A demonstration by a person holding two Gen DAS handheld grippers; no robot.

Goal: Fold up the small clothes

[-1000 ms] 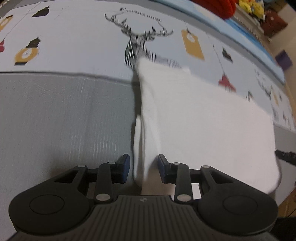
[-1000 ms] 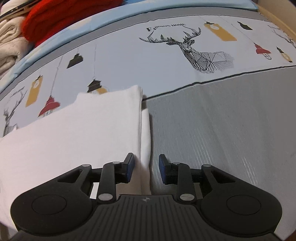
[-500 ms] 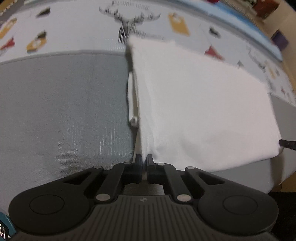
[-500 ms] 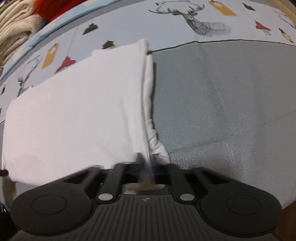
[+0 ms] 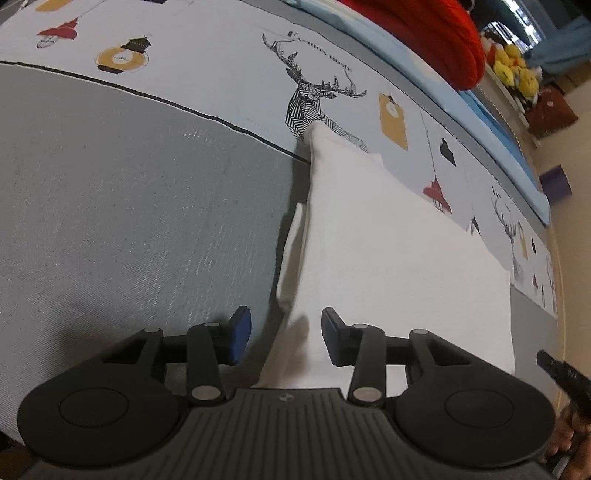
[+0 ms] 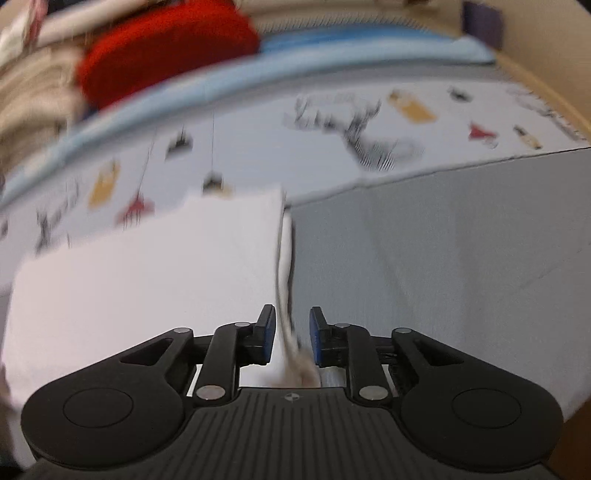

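Note:
A white folded garment [image 5: 388,258] lies flat on the bed, half on the grey panel and half on the printed sheet. My left gripper [image 5: 286,325] hovers over its near left corner. Its jaws are opening, the garment's doubled left edge runs between the fingers, and the pads do not press on it. In the blurred right wrist view the same garment [image 6: 147,277] fills the left half. My right gripper [image 6: 291,321] straddles its right edge. Those jaws are opening too, with a narrow gap on each side of the cloth.
The bedspread has a grey panel [image 5: 129,203] and a pale band printed with a deer [image 5: 314,99] and lanterns. A red cushion [image 5: 424,33] and yellow plush toys [image 5: 517,70] sit at the far side. A hand [image 5: 570,439] shows at the right edge. Beige folded cloth [image 6: 33,99] lies far left.
Both grippers stood open over the garment's side edges, shut half a second ago near its front edge, and now stand open again. Both views have lifted, the right one in fast motion.

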